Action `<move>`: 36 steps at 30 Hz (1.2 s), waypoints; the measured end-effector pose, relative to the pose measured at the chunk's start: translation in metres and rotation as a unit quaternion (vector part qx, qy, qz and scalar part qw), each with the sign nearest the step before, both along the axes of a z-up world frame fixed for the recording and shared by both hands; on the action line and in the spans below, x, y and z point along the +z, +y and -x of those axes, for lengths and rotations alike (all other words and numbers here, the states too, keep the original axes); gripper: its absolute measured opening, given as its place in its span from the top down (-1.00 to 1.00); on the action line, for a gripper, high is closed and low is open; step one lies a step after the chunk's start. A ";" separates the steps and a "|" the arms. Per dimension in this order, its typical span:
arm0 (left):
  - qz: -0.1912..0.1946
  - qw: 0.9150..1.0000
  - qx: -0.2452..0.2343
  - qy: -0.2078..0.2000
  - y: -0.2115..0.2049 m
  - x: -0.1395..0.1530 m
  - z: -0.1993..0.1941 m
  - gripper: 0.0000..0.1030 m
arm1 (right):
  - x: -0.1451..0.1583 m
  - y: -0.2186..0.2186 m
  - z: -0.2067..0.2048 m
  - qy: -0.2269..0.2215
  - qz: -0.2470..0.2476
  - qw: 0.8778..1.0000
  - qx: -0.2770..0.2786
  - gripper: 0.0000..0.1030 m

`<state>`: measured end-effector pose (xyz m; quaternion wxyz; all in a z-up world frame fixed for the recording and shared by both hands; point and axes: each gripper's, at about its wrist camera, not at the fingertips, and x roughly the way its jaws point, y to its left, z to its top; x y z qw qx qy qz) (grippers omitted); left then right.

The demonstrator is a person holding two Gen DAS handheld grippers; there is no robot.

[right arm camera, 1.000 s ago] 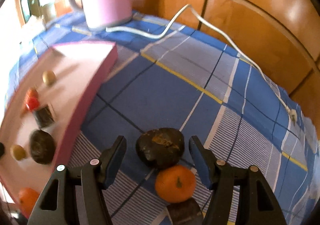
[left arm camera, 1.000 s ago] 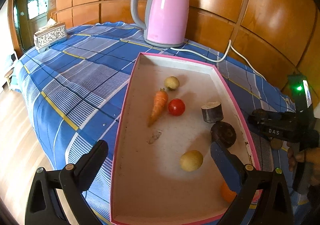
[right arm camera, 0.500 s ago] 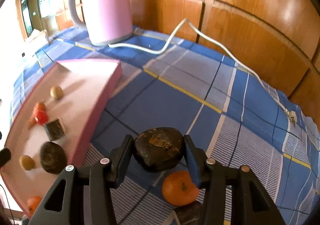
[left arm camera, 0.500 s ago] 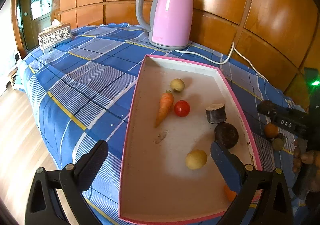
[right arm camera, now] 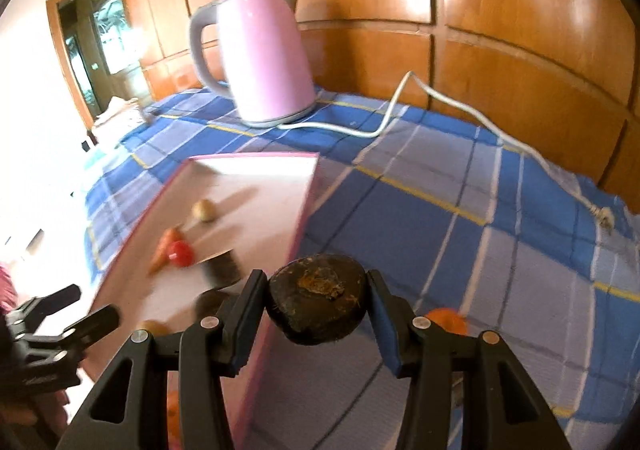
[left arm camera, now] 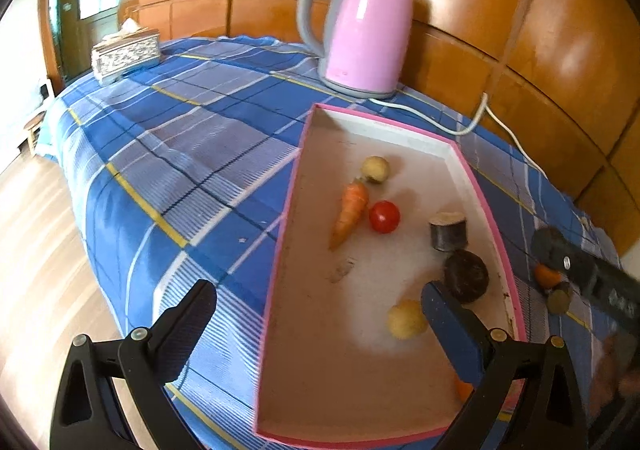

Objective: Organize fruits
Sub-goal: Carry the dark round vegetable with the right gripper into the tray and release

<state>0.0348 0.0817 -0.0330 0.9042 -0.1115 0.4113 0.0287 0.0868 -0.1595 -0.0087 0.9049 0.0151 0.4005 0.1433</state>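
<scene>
Dark fruit (right arm camera: 317,304) now lifted off the cloth, clamped between the right gripper (right arm camera: 316,306) jaws, above the pink tray (left arm camera: 280,250) rim at 9 o'clock: drop-off looks next. Left gripper (left arm camera: 316,314) hovering, jaws wide, gripping nothing. Counted in the tray: two yellow balls, one carrot (left arm camera: 350,212), one tomato (left arm camera: 384,216), two dark pieces. One orange (right arm camera: 446,320) left on the cloth at 3 o'clock.
</scene>
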 end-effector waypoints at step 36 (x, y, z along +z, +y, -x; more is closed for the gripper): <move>-0.011 1.000 0.016 -0.010 0.014 0.000 -0.004 -0.99 | -0.013 0.071 -0.062 0.061 -0.042 0.997 0.034 -0.04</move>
